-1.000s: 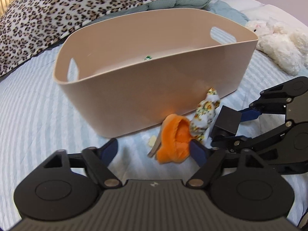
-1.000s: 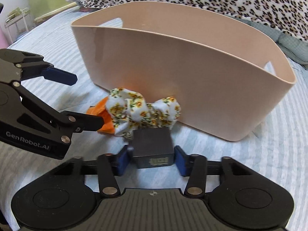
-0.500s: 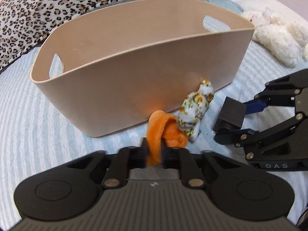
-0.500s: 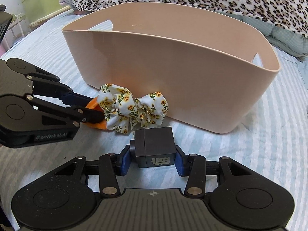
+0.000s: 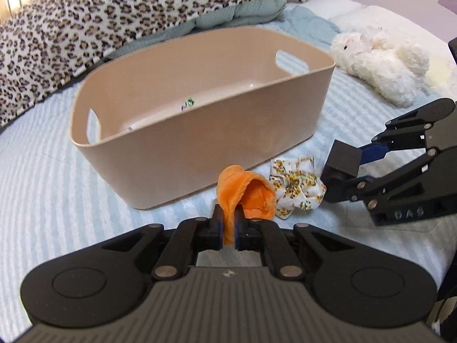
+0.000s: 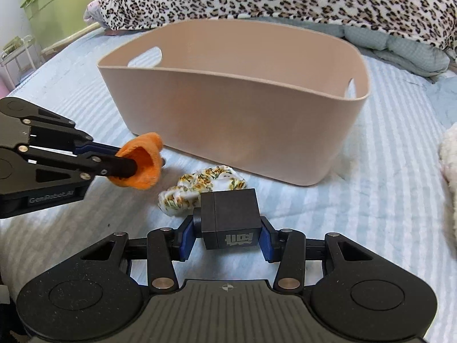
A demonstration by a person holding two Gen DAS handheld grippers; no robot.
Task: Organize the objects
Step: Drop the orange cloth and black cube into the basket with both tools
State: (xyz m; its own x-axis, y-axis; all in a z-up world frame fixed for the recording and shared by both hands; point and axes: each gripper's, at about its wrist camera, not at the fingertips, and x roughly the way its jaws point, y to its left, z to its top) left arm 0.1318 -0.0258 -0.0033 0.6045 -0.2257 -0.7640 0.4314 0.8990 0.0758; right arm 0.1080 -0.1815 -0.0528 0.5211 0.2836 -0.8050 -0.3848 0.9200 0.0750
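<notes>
My left gripper point(image 5: 227, 223) is shut on an orange fabric scrunchie point(image 5: 245, 193), lifted off the bed in front of the beige plastic bin point(image 5: 200, 143). From the right wrist view the same scrunchie point(image 6: 142, 161) hangs pinched in the left gripper point(image 6: 125, 161). My right gripper point(image 6: 227, 234) is shut on a dark grey cube point(image 6: 231, 218), also held above the bed; the cube point(image 5: 342, 161) shows at the right of the left wrist view. A floral white scrunchie point(image 6: 200, 188) lies on the striped sheet between both grippers.
The bin point(image 6: 242, 131) holds a few small items point(image 5: 187, 104) on its floor. A white plush toy point(image 5: 380, 63) lies at the right. A leopard-print blanket point(image 5: 114, 14) and a teal quilt point(image 6: 400, 45) lie behind the bin. Green furniture point(image 6: 48, 3) stands far left.
My left gripper closed on the orange scrunchie and lifted it off the bed. The right gripper rose with the cube. The floral scrunchie, which was propped up, now lies flat.
</notes>
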